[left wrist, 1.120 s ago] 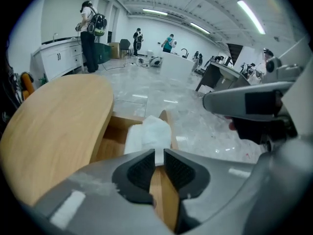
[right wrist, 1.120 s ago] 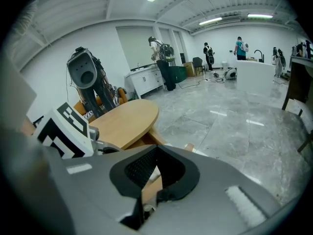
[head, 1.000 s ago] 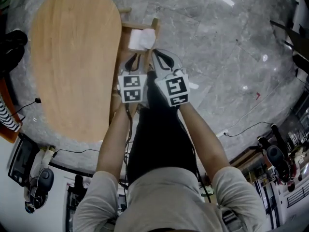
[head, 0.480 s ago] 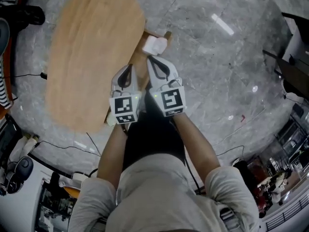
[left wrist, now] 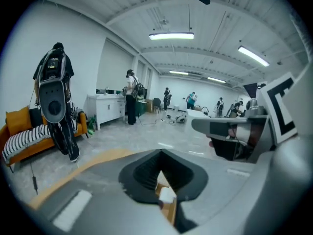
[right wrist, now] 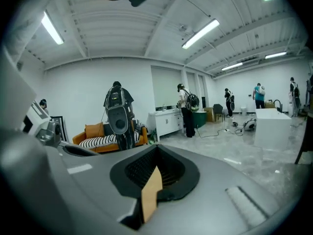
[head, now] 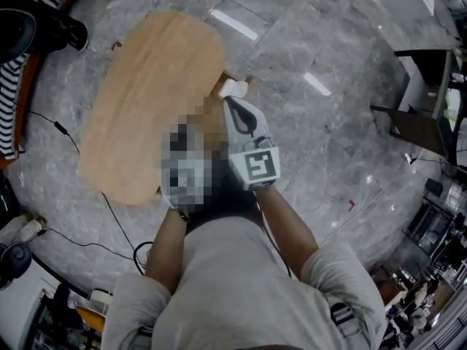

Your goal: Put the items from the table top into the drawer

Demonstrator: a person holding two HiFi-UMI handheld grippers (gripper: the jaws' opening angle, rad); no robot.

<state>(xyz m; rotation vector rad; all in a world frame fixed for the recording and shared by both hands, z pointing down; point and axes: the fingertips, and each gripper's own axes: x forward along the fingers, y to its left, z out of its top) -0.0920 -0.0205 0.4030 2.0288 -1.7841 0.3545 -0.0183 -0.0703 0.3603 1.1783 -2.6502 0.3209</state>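
Left claw [left wrist: 162, 176] and right claw [head: 229, 104] are held closed on nothing above the desk [head: 146, 86], presumably because the white item [head: 233, 88] is already lodged in the open drawer [head: 250, 81].

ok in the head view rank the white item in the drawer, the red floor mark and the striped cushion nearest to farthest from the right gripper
1. white item, in the drawer just beyond the right gripper
2. red floor mark, lower right
3. striped cushion, far left edge
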